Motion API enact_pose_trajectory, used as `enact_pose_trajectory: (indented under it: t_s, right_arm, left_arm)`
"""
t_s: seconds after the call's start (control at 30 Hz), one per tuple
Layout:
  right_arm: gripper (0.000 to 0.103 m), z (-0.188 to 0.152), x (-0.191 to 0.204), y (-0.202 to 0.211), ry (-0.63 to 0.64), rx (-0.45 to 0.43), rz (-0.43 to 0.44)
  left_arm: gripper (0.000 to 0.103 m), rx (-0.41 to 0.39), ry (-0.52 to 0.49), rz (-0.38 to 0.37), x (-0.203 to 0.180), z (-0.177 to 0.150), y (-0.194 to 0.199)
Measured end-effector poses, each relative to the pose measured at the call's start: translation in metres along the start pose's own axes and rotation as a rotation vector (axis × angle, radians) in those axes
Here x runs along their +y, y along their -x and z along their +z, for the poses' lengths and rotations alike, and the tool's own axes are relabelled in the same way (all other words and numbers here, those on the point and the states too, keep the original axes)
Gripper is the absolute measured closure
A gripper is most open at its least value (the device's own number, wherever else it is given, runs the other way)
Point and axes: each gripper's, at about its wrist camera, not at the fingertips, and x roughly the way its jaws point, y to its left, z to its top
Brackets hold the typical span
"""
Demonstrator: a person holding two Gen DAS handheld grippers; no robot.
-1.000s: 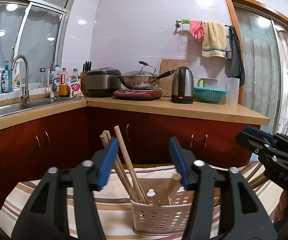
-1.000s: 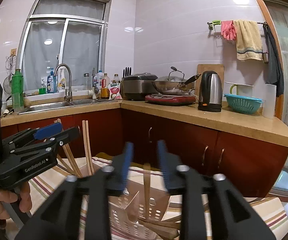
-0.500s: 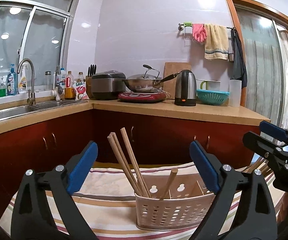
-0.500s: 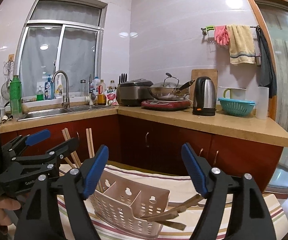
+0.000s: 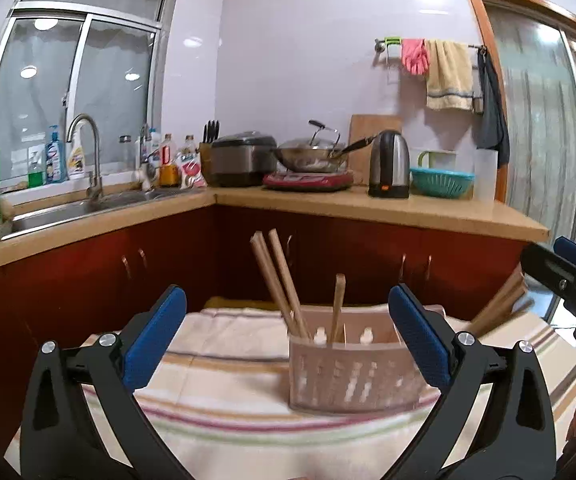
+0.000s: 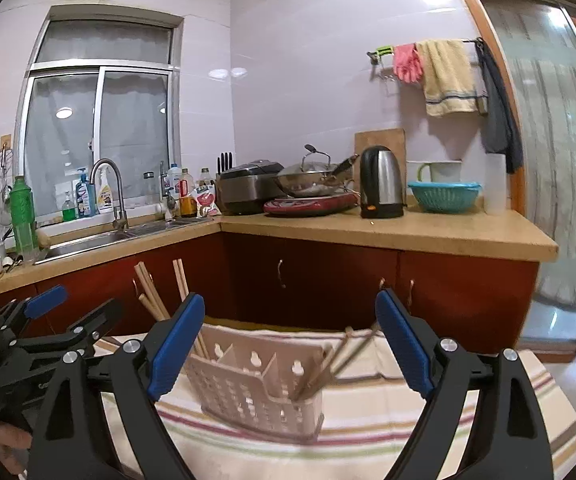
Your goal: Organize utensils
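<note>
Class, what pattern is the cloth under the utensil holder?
Cream cloth with multicoloured stripes, clearest in the right wrist view.

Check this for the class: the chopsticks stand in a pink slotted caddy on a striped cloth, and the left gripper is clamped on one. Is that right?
One slip: the left gripper clamps nothing. In the left wrist view its jaws are opening, wide apart, with the chopsticks standing free in the caddy beyond them. The striped cloth part is right.

Chopsticks (image 5: 283, 280) upright in the caddy (image 5: 352, 376) on the striped cloth (image 5: 223, 396), counter (image 5: 408, 210) behind.
</note>
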Motion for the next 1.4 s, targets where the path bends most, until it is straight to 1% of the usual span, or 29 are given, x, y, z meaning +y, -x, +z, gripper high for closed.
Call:
enact_pose_trajectory:
  t_s: [0.17, 0.23, 0.37, 0.43, 0.6, 0.63, 0.7, 0.77, 1.07, 1.4]
  right_arm:
    - [0.018, -0.013, -0.002, 0.023, -0.004, 0.038, -0.012]
    - [0.018, -0.017, -0.003, 0.035, -0.01, 0.051, -0.014]
    - [0.018, -0.02, -0.001, 0.055, -0.014, 0.054, -0.01]
    - [0.018, -0.021, 0.001, 0.063, -0.007, 0.05, -0.01]
    - [0.018, -0.021, 0.007, 0.085, 0.014, 0.038, -0.008]
    - [0.018, -0.022, 0.008, 0.09, 0.018, 0.034, -0.009]
    - [0.018, -0.021, 0.008, 0.097, 0.018, 0.028, -0.013]
    - [0.018, -0.021, 0.009, 0.105, 0.018, 0.022, -0.011]
    - [0.018, -0.018, 0.01, 0.134, 0.037, -0.006, -0.026]
    - [0.018, -0.016, 0.016, 0.148, 0.054, -0.021, -0.027]
  left_arm:
    - [0.004, 0.027, 0.017, 0.003, -0.001, -0.012, 0.034]
    - [0.004, 0.031, 0.026, 0.015, -0.001, -0.014, 0.046]
    - [0.004, 0.03, 0.064, 0.001, 0.001, -0.015, 0.072]
    - [0.004, 0.029, 0.07, 0.016, 0.0, -0.015, 0.085]
    - [0.004, 0.001, 0.025, -0.015, -0.005, -0.018, 0.116]
    - [0.004, -0.006, 0.018, -0.011, -0.006, -0.018, 0.121]
    - [0.004, -0.012, 0.01, 0.0, -0.008, -0.018, 0.128]
    - [0.004, -0.019, 0.009, -0.004, -0.009, -0.018, 0.137]
    - [0.004, -0.051, 0.028, 0.017, -0.004, -0.016, 0.167]
    - [0.004, -0.084, 0.024, 0.011, -0.008, -0.013, 0.185]
